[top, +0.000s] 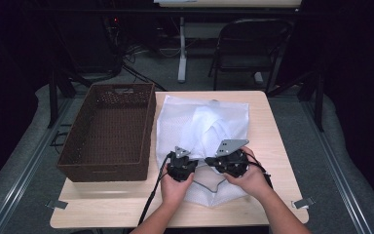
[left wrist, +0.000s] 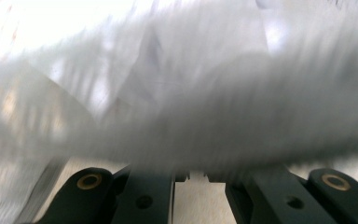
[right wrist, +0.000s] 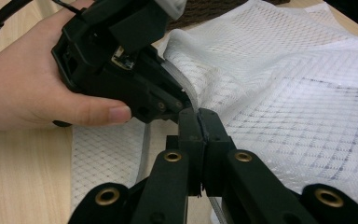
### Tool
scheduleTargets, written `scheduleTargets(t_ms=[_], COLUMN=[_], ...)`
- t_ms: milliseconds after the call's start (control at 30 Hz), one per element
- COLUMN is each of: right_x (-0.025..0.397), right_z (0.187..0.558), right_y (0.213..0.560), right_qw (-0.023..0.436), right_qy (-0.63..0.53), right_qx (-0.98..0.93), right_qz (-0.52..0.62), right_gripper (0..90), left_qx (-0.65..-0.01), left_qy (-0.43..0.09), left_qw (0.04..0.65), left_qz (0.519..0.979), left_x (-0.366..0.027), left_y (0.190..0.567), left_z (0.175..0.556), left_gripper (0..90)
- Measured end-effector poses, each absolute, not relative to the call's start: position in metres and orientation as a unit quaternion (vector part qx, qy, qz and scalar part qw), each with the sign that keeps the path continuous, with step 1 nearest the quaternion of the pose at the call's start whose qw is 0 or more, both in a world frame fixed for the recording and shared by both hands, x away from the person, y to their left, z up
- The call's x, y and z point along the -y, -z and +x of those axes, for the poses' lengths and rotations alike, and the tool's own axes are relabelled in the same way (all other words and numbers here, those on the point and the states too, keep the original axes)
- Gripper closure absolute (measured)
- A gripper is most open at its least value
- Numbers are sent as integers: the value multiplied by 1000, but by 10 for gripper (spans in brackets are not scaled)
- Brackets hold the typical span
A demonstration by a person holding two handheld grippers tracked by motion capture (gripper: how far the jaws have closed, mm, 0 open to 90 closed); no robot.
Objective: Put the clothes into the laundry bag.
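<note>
The right gripper has its jaws pressed together on the edge of the white mesh bag. The left gripper meets it tip to tip at that edge; the mesh hides its jaw tips, so its grip cannot be told.

both forearms are bare, no sleeves in sight. the left gripper and the right gripper are black, blocky tools, each topped with a grey three-cornered plate. a black cable trails from each one. in the right gripper view, the black jaws carry brass-ringed holes and small dark screws; the left gripper's casing there looks angular and matte.
</note>
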State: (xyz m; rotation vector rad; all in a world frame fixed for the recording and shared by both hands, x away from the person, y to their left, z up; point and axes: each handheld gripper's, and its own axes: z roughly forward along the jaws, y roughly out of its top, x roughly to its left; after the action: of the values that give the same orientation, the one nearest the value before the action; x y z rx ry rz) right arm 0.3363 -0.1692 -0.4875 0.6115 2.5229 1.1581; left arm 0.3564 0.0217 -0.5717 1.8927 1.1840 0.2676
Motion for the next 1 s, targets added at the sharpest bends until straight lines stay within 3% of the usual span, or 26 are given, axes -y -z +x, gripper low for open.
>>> scheduleTargets(t_ms=[733, 1000], right_x=[170, 173], right_z=[337, 338], right_y=[488, 488], right_qw=[148, 149], right_qy=[-401, -403], right_qx=[-879, -876], right_qz=[214, 217], right_gripper=[892, 892], left_qx=[-507, -497], left_qy=[-101, -89], left_qw=[439, 435], left_qz=[735, 746], left_x=[-23, -28], left_y=[575, 567], left_z=[379, 371], left_gripper=[821, 676])
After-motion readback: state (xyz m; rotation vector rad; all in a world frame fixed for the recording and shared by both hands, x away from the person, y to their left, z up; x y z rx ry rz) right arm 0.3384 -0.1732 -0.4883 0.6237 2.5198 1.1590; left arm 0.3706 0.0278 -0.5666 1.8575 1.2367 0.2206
